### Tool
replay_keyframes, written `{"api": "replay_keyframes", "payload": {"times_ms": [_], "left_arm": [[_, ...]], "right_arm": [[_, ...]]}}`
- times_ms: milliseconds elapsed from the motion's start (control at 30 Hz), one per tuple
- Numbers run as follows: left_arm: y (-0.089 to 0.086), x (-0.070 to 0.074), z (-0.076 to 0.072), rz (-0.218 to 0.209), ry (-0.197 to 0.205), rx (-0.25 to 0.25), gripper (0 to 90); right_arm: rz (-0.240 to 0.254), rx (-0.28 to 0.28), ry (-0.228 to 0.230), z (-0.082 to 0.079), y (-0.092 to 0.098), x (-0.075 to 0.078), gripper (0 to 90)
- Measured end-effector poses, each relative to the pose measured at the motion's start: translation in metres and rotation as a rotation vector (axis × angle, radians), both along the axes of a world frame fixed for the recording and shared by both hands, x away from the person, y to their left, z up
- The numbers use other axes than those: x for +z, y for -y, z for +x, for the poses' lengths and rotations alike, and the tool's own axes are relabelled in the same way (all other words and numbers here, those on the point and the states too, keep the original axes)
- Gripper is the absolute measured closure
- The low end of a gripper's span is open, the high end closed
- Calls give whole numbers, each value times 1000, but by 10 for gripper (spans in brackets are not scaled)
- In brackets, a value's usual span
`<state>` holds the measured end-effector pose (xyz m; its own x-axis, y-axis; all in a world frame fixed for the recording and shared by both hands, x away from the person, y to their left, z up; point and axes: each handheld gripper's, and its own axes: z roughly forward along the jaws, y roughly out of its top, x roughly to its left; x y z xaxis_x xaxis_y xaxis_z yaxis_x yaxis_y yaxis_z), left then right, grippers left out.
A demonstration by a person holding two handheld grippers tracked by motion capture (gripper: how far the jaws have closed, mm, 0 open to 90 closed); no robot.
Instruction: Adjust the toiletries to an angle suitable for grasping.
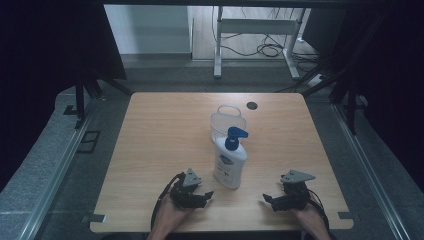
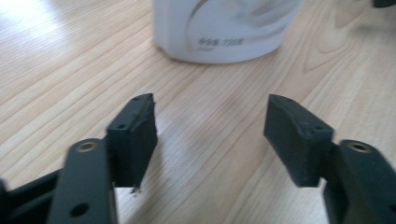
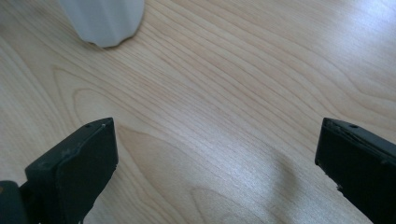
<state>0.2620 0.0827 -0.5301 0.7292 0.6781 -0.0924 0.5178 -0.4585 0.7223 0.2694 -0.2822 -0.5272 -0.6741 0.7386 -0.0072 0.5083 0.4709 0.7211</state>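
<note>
White plastic pump bottle (image 1: 230,162) with a blue dispenser head stands upright near the middle of the light wooden table (image 1: 160,140), just in front of a clear plastic cup (image 1: 228,121) that sits behind it. Going from the left: the left gripper (image 1: 199,194) lies low at the near edge, pointing toward the bottle's base, its 2 jaws spread with bare wood between them; in the left gripper view the bottle's rounded white foot (image 2: 224,32) is close ahead but untouched. Right of the bottle, the right gripper (image 1: 275,200) rests near the table edge, jaws wide apart and empty, aimed at open wood with the bottle's corner (image 3: 105,21) off to one side. Judging by this, nothing is grasped yet; approach, closing on the bottle and any handling of it remain.
</note>
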Motion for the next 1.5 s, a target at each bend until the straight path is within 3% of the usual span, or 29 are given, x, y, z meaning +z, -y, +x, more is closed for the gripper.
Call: {"api": "replay_keyframes", "payload": {"times_ms": [367, 567, 767, 900, 1500], "left_arm": [[-7, -9, 1, 18, -7, 56, 187], [-5, -12, 1, 44, -5, 64, 137], [-5, -13, 2, 49, -4, 60, 133], [-2, -13, 1, 86, 9, 52, 127], [-2, -13, 1, 86, 8, 55, 124]], "right_arm": [[63, 26, 3, -2, -4, 15, 0], [60, 52, -5, -4, -10, 21, 0], [74, 73, -7, -5, -18, 30, 0], [75, 82, -8, -6, -23, 36, 0], [124, 141, -7, 5, -53, 66, 5]]}}
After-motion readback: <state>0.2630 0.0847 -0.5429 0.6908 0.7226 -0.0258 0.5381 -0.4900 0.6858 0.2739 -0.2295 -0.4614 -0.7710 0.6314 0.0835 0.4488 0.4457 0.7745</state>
